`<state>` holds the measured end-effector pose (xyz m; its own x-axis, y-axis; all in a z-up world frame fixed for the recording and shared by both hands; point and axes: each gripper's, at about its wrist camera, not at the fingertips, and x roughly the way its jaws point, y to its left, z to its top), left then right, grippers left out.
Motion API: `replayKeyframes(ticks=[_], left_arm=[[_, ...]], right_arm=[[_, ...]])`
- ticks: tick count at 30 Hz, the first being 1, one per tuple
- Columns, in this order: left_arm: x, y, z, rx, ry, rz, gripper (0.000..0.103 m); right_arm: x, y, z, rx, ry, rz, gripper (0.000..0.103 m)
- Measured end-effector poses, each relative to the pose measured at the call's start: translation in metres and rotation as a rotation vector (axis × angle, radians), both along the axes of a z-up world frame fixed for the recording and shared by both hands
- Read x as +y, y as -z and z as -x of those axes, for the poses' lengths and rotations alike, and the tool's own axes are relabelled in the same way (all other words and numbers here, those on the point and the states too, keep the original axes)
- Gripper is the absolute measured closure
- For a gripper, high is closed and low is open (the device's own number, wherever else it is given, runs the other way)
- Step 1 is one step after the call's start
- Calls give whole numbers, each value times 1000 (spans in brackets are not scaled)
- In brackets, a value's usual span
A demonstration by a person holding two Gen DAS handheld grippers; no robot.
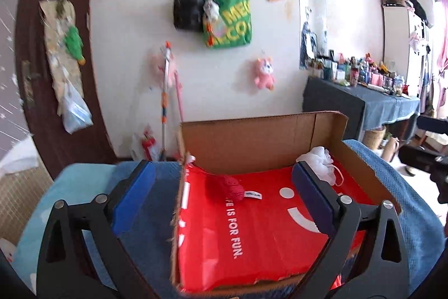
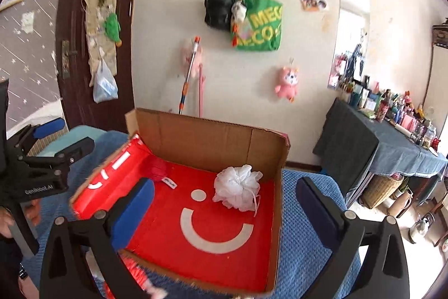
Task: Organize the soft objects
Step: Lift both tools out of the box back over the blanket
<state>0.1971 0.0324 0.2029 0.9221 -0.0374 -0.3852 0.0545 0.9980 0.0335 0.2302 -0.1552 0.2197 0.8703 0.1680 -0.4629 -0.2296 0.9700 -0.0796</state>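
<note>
An open cardboard box (image 1: 252, 136) (image 2: 212, 142) with a red printed lining sits on a blue towel-covered surface. Inside lie a small red plush toy (image 1: 226, 185) (image 2: 158, 168) at the far left and a white mesh bath pouf (image 1: 322, 163) (image 2: 238, 187) at the far right. My left gripper (image 1: 224, 198) is open and empty, held above the box's left side. It also shows at the left edge of the right wrist view (image 2: 60, 136). My right gripper (image 2: 224, 203) is open and empty above the box's near edge. A red and white object (image 2: 140, 276) lies partly hidden below the right gripper.
The blue towel (image 2: 308, 243) covers the surface around the box. Behind are a white wall with hanging bags (image 1: 226, 16), a pink plush (image 1: 263, 73), a mop (image 1: 165, 91) and a brown door (image 1: 56, 60). A cluttered table (image 2: 392, 142) stands at right.
</note>
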Motion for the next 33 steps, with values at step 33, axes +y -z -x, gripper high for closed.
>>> replayKeyframes(ticks=[33], left_arm=[[-14, 114, 182, -50, 12, 56, 0]], right_arm=[[-2, 149, 180, -125, 154, -122, 0]])
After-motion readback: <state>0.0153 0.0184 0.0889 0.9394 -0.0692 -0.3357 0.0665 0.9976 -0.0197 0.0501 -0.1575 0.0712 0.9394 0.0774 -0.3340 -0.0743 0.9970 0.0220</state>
